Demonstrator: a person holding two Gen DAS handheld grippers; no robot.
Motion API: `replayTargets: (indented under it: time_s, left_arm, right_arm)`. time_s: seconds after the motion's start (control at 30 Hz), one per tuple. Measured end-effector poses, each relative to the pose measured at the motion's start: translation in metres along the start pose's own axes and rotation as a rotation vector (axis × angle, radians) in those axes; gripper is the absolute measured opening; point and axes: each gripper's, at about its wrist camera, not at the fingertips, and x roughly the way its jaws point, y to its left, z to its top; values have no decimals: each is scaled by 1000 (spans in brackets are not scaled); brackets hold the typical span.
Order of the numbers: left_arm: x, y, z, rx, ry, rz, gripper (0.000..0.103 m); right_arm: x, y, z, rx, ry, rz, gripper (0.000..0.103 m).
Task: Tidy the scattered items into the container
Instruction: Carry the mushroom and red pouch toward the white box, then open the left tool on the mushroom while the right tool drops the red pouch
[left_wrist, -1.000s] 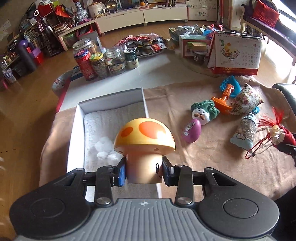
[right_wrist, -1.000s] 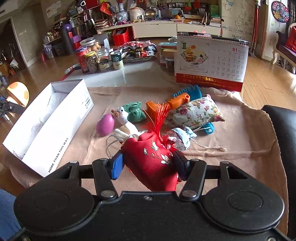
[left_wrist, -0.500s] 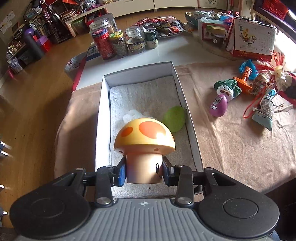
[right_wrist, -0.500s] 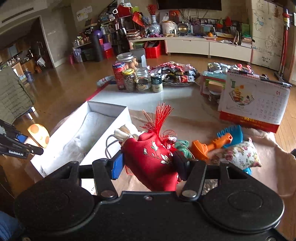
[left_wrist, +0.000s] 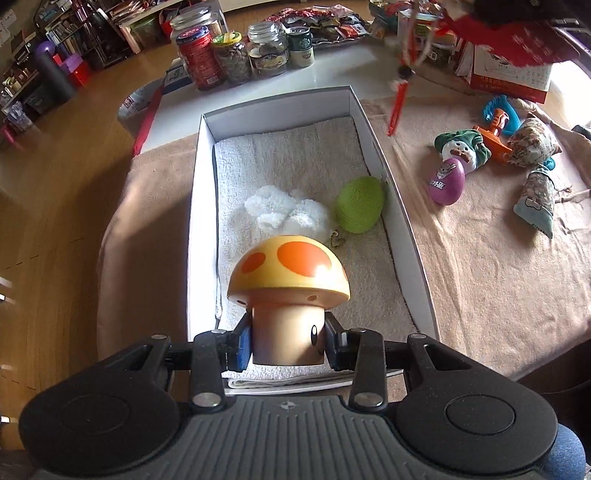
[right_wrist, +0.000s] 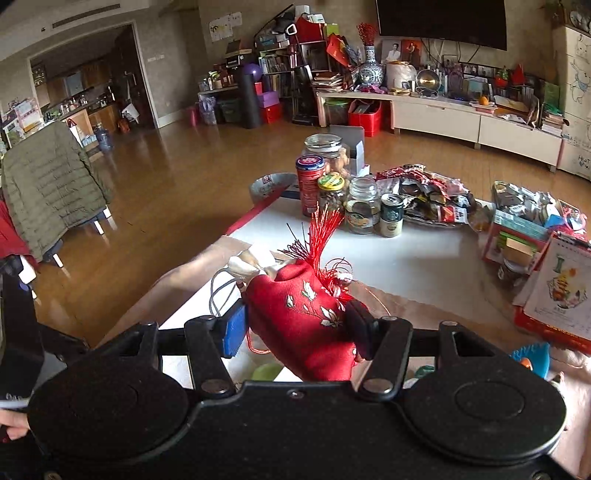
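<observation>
My left gripper (left_wrist: 289, 343) is shut on the stem of a yellow mushroom toy (left_wrist: 289, 284) with orange spots, held over the near end of the white box (left_wrist: 397, 221). Inside the box, on a white towel, lie a white fluffy item (left_wrist: 286, 214) and a green egg (left_wrist: 359, 209). My right gripper (right_wrist: 295, 326) is shut on a red embroidered pouch (right_wrist: 303, 314) with a red tassel, held high above the box's far side; the same pouch (left_wrist: 517, 40) shows at the top right of the left wrist view. A purple egg (left_wrist: 446, 182) lies on the beige cloth.
Right of the box on the cloth lie a snowman toy (left_wrist: 461, 146), an orange and blue toy (left_wrist: 498, 120), a floral pouch (left_wrist: 532, 142) and a blue sachet (left_wrist: 537, 201). Jars (left_wrist: 229, 59) and a desk calendar (right_wrist: 565, 288) stand behind on the white table.
The left gripper has carried the mushroom over the box and lower. The right gripper has lifted the red pouch off the cloth and swung it left, above the box.
</observation>
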Motion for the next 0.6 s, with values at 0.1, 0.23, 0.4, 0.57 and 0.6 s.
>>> replayTargets:
  time_s: [0.1, 0.23, 0.4, 0.57, 0.6]
  left_arm:
    - [11, 4, 2, -13, 13, -4, 39]
    - [26, 9, 4, -27, 31, -11, 39]
    - [40, 12, 6, -42, 45, -17, 39]
    - [49, 11, 8, -49, 48, -13, 41]
    - [49, 11, 8, -51, 43, -7, 49]
  right_arm:
    - [18, 10, 11, -9, 15, 28, 56]
    - [41, 23, 19, -14, 47, 53, 56]
    - [64, 34, 21, -24, 84, 53, 56]
    - [73, 40, 19, -34, 89, 59, 58]
    - [74, 41, 20, -35, 86, 62, 58]
